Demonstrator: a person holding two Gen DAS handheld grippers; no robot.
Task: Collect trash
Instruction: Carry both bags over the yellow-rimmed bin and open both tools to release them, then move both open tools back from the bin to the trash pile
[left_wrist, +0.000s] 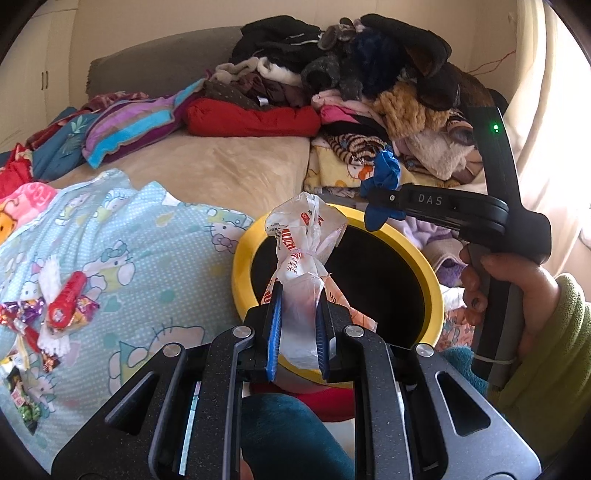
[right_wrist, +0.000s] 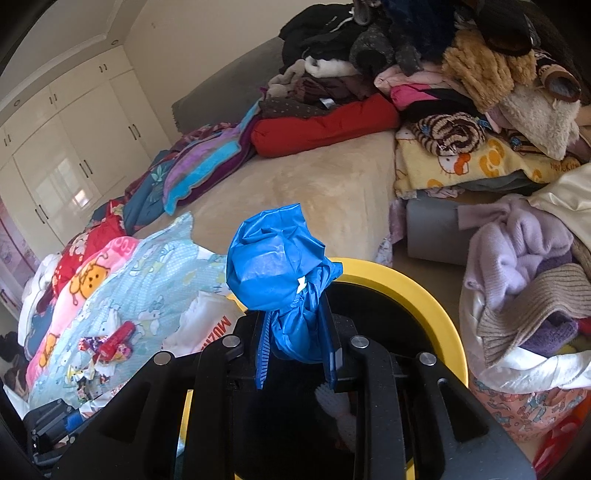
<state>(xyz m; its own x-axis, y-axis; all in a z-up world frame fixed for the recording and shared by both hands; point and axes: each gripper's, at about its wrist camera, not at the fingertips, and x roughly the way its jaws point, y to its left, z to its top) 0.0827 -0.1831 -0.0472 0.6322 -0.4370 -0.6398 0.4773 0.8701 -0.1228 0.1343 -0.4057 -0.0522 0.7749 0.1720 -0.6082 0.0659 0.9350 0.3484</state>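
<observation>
Both views look forward and downward from close behind their own fingers, over a yellow-rimmed bin (left_wrist: 242, 254) toward the far clothes pile (left_wrist: 369, 74). The left wrist view sits left of the bin and catches the right gripper (left_wrist: 384, 201) at its right. Both share the bin (right_wrist: 424, 295), the Hello Kitty sheet (right_wrist: 155, 284) and the pile (right_wrist: 443, 55).

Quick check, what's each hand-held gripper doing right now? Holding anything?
Left hand-held gripper: shut on the white plastic wrapper, over the yellow-rimmed bin.
Right hand-held gripper: shut on the crumpled blue plastic bag, also at the bin.
</observation>
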